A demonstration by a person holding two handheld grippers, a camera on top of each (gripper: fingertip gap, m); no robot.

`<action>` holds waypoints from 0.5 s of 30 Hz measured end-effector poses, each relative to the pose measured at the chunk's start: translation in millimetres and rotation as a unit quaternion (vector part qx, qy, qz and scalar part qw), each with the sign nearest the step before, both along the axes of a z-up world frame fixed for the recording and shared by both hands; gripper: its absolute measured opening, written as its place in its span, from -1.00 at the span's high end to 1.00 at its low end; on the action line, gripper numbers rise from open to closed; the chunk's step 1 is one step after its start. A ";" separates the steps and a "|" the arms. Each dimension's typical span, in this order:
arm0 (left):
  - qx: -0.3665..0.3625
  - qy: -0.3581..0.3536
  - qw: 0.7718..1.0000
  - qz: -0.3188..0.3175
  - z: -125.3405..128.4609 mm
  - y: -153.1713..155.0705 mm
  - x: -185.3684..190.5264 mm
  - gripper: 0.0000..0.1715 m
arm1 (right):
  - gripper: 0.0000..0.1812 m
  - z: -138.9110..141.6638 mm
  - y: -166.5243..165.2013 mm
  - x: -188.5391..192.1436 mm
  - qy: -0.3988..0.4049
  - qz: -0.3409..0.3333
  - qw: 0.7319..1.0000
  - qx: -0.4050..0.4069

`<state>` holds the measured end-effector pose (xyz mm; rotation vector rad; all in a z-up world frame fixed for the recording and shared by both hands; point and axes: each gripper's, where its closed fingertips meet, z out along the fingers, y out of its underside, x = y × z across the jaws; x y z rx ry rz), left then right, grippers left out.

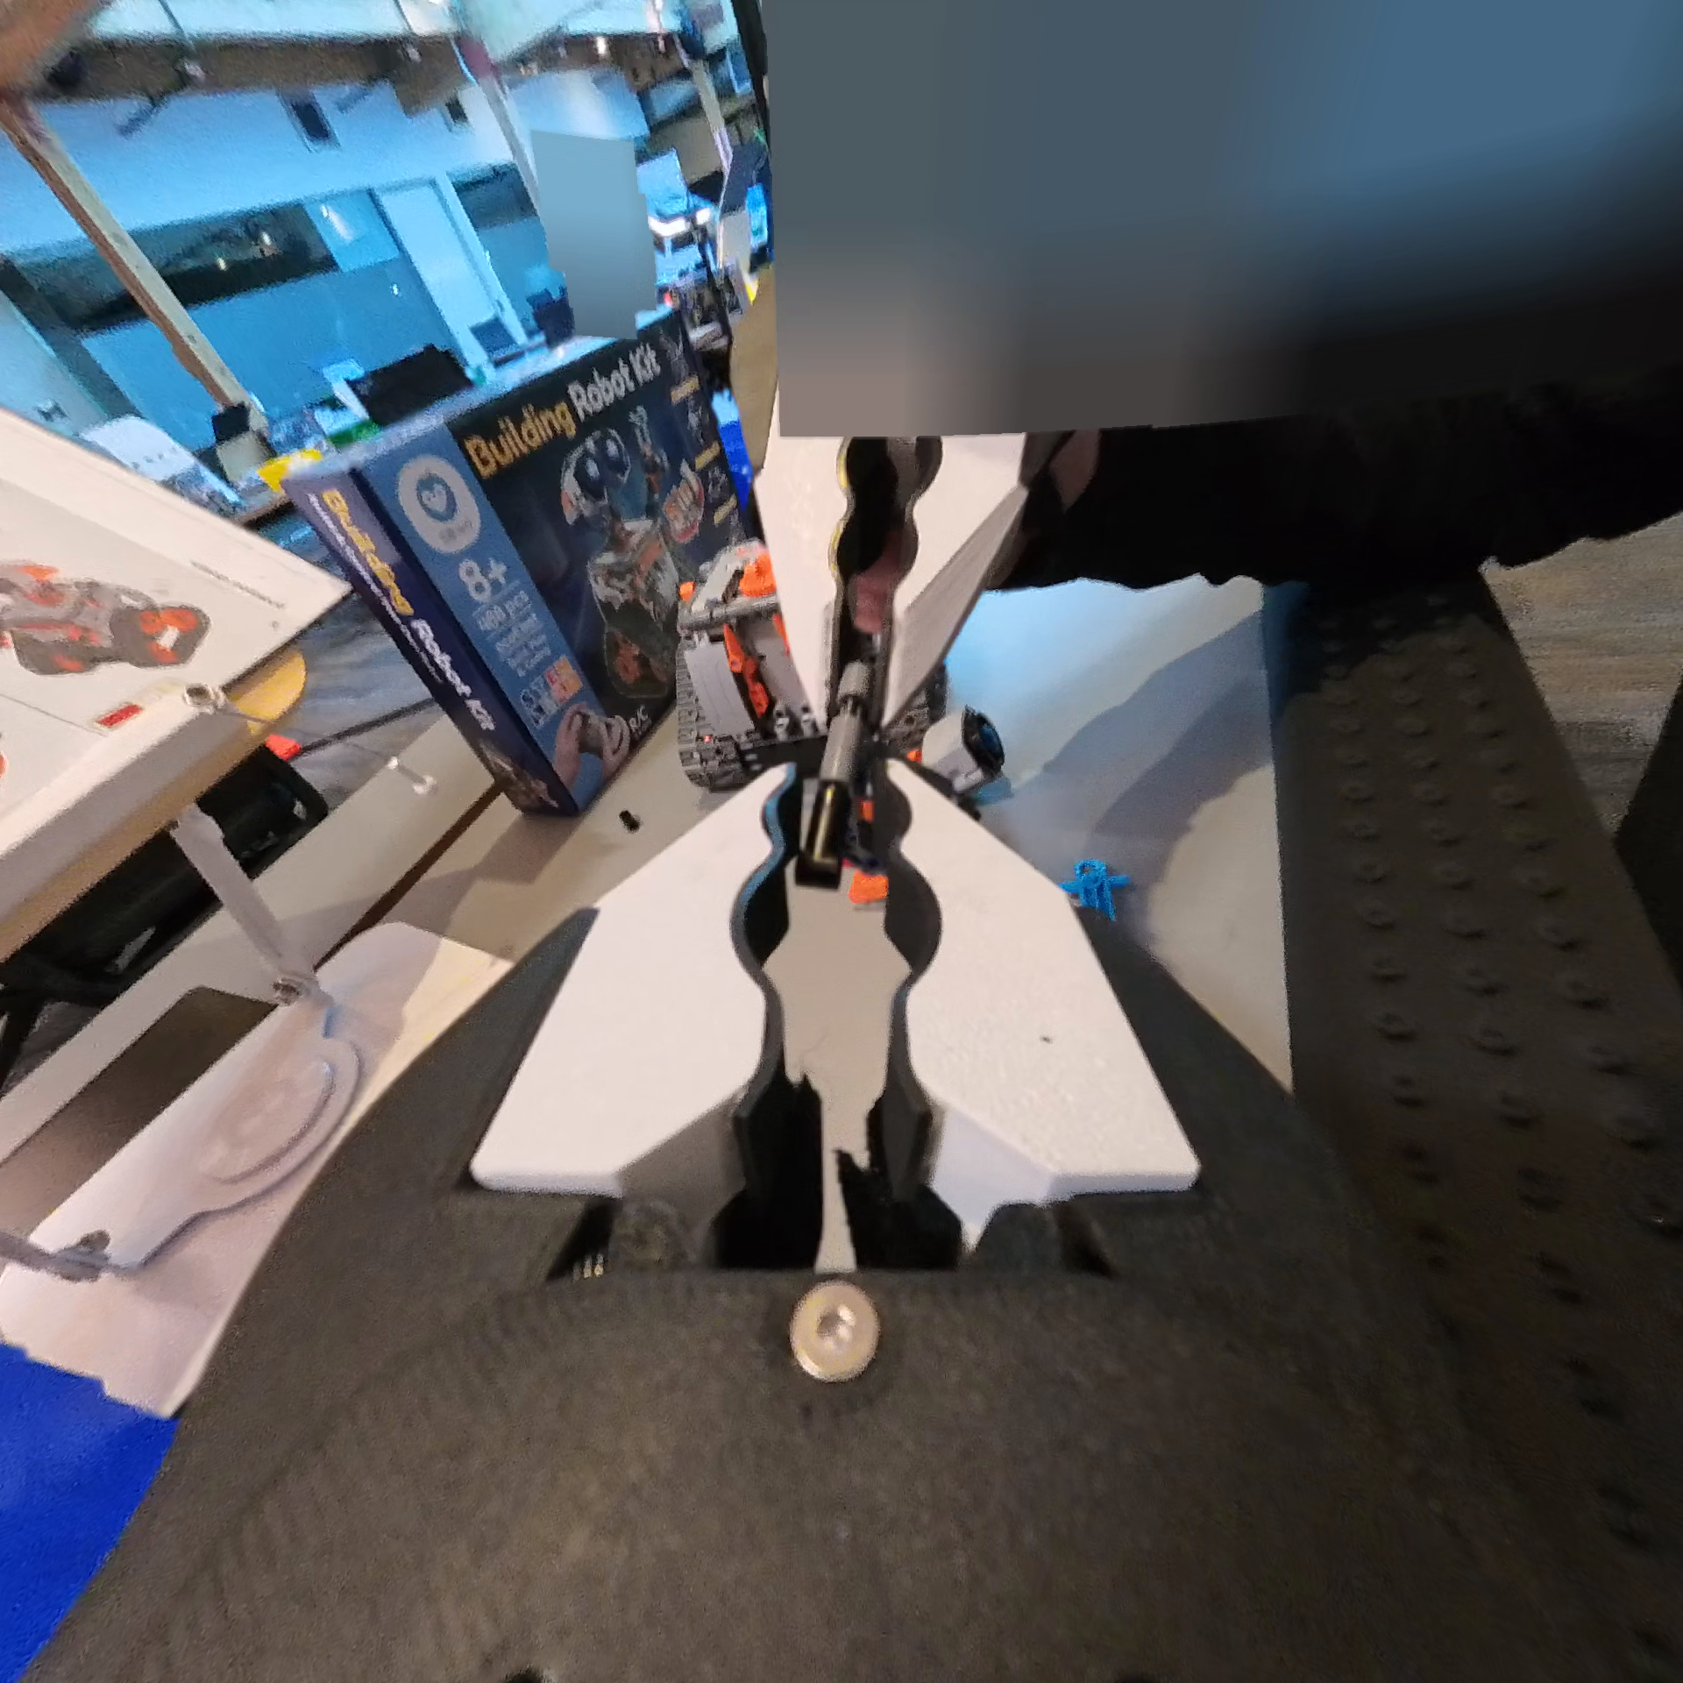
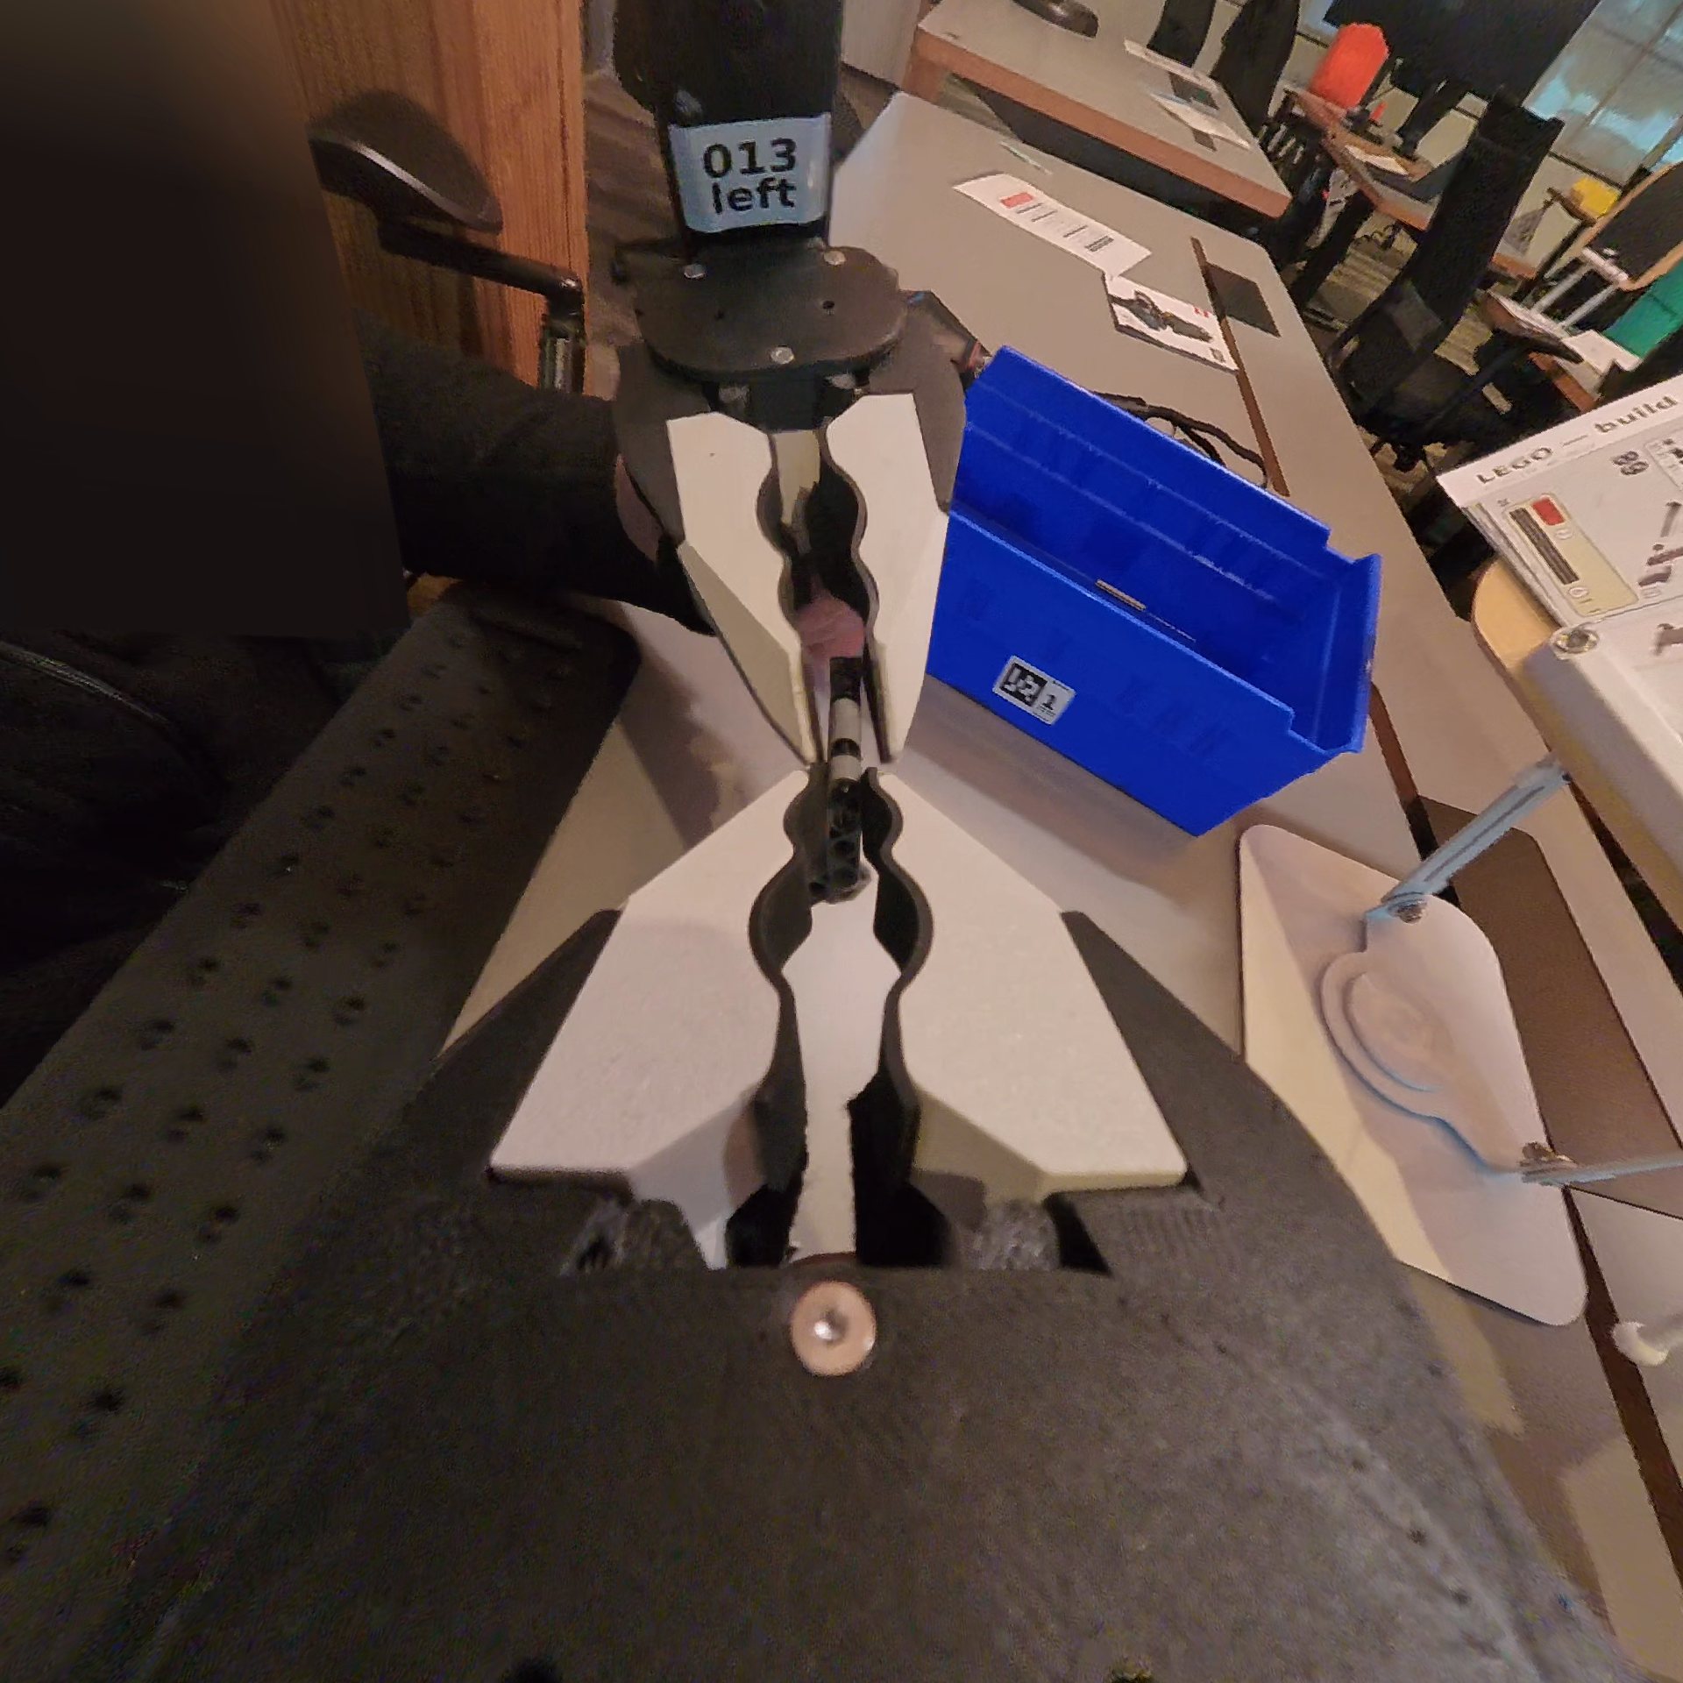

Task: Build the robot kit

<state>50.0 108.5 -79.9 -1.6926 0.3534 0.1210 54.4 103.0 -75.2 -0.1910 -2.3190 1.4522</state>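
My left gripper [image 1: 838,774] and my right gripper [image 2: 842,779] meet tip to tip above the grey table [image 1: 1138,710]. Between them is one small brick assembly: a black beam with holes [image 2: 833,847], a grey-and-black striped rod [image 2: 842,719] and an orange piece [image 1: 865,888]. In the left wrist view the black beam [image 1: 820,829] sits between my left fingers, and the right gripper [image 1: 856,729] comes down from above onto the grey rod [image 1: 847,701]. In the right wrist view the left gripper [image 2: 842,751] pinches the rod. Both grippers are shut on the assembly.
A partly built tracked model [image 1: 729,674] and a dark blue kit box [image 1: 546,565] stand behind. A small blue part [image 1: 1093,888] and a white-and-blue part [image 1: 965,747] lie on the table. A blue bin [image 2: 1147,619], an instruction sheet on a stand [image 2: 1594,565] and a black perforated board [image 2: 228,911] flank the grippers. Left tips and right tips are each some 25 cm from the partly built tracked model [image 1: 729,674].
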 end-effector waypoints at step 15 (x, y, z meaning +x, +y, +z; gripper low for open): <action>0.032 -0.018 0.999 -0.033 8.4 -4.9 17.7 0.93 | 0.95 8.1 -4.7 12.7 0.031 0.007 0.999 0.004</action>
